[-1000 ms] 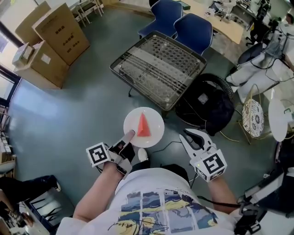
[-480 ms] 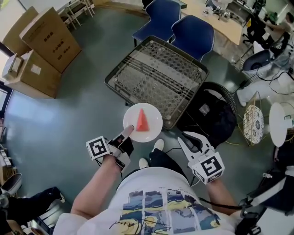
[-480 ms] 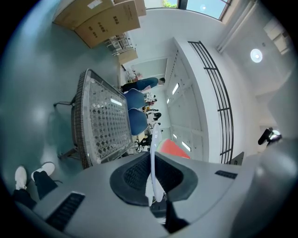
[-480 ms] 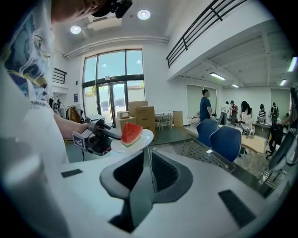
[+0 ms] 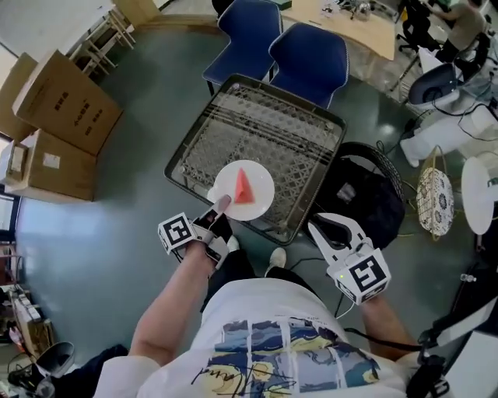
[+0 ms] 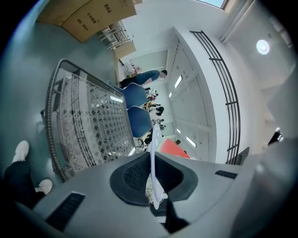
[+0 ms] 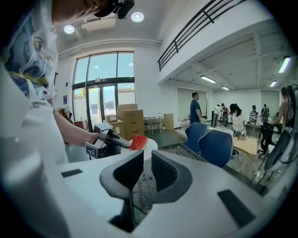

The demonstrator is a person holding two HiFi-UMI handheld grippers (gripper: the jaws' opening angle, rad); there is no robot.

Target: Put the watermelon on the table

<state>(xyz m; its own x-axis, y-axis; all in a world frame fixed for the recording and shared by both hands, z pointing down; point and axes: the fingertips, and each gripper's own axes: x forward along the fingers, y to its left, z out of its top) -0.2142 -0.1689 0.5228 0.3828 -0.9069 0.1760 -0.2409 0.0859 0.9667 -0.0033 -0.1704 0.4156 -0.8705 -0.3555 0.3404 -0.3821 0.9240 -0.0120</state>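
A red wedge of watermelon [image 5: 243, 185] lies on a round white plate [image 5: 261, 199]. My left gripper [image 5: 222, 204] is shut on the plate's near rim and holds it level above the near edge of the wire-mesh table [image 5: 257, 124]. In the left gripper view the plate [image 6: 152, 158] stands edge-on between the pads, with the watermelon [image 6: 172, 148] beyond it. My right gripper [image 5: 333, 230] hangs to the right, off the table, jaws a narrow gap apart with nothing between them. The right gripper view shows the watermelon [image 7: 138, 142] and the left gripper [image 7: 114, 139].
Two blue chairs [image 5: 307, 54] stand beyond the table. Cardboard boxes [image 5: 62, 101] are at the left and a black bag [image 5: 358, 186] sits on the floor right of the table. A wooden desk [image 5: 350, 23] and several people [image 7: 195, 109] are farther back.
Both grippers have moved forward toward the mesh table. The plate with the watermelon, earlier over the floor, now hangs above the table's near edge, still gripped by the left gripper.
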